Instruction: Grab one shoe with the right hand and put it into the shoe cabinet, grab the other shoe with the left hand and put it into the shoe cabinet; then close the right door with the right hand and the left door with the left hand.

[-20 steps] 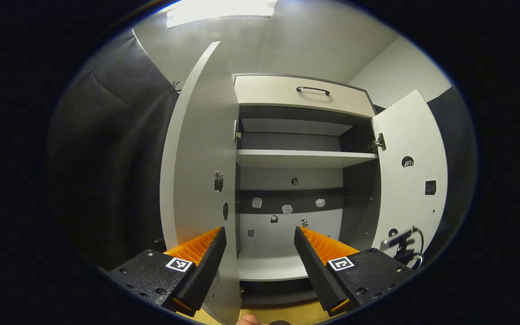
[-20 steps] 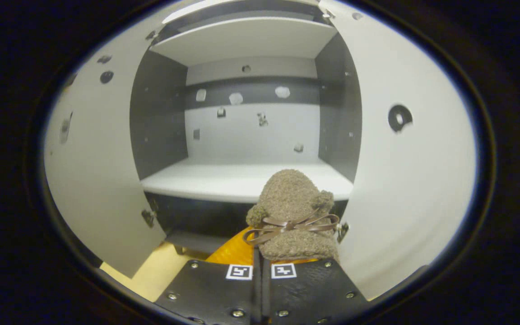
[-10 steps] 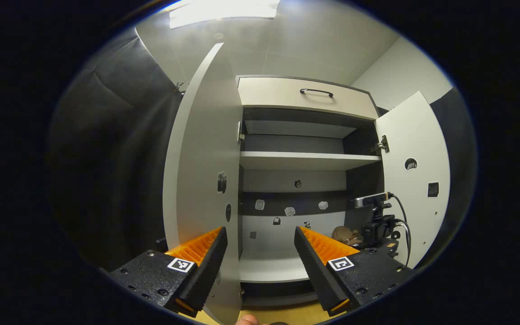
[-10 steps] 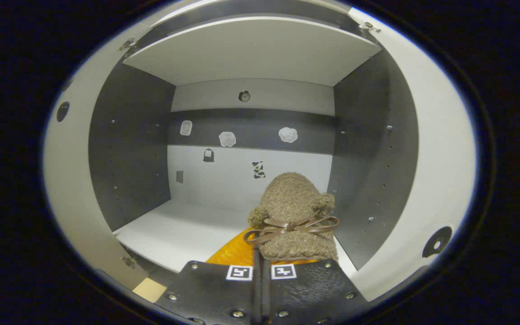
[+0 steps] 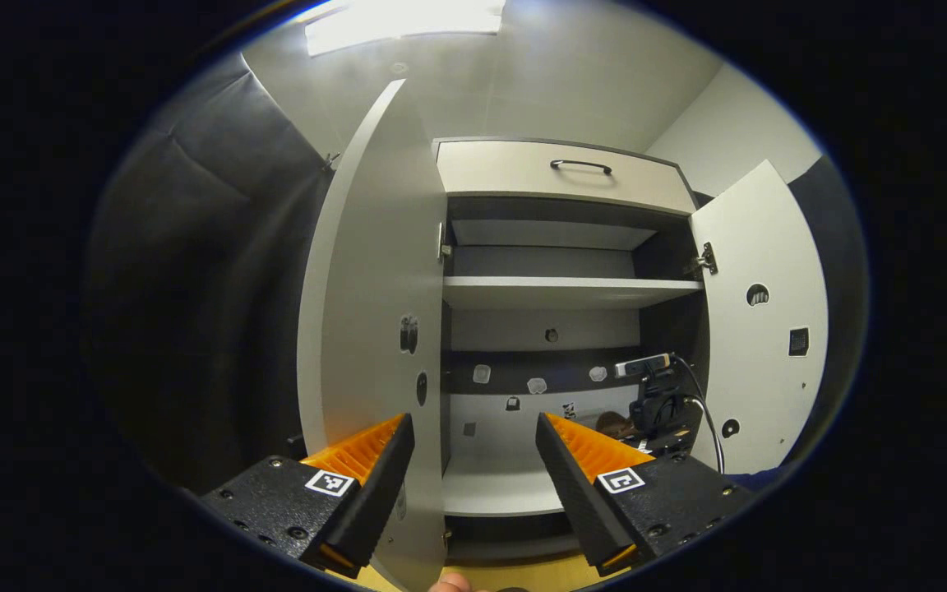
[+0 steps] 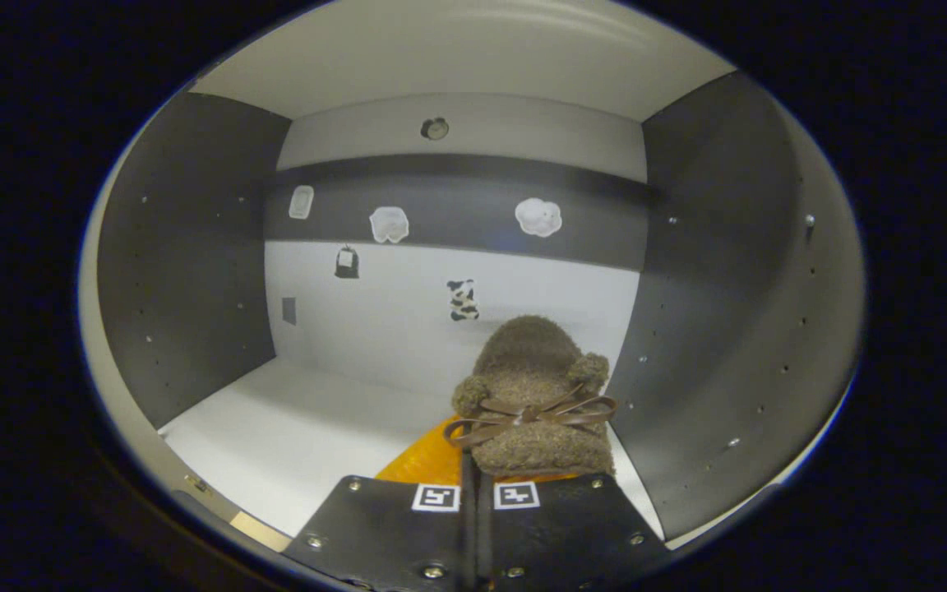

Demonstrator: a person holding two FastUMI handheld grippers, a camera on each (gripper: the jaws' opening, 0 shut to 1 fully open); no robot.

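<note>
One fuzzy brown shoe (image 6: 533,386) with a ribbon bow, clamped in the right tool (image 6: 478,460), sits inside the shoe cabinet's (image 5: 539,247) lower compartment above its white shelf (image 6: 293,427). The left tool (image 5: 473,452) is spread, empty.

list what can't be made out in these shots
- Right gripper view: whether the shoe touches the cabinet shelf; its sole is hidden by the right tongs.
- Left gripper view: the shoe, mostly hidden behind the left tongs.
- Wall stickers: too small.

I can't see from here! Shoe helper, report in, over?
Right tongs shut on fuzzy shoe, inside cabinet over bottom shelf. Left tongs open, empty. Nothing blocking.
</note>
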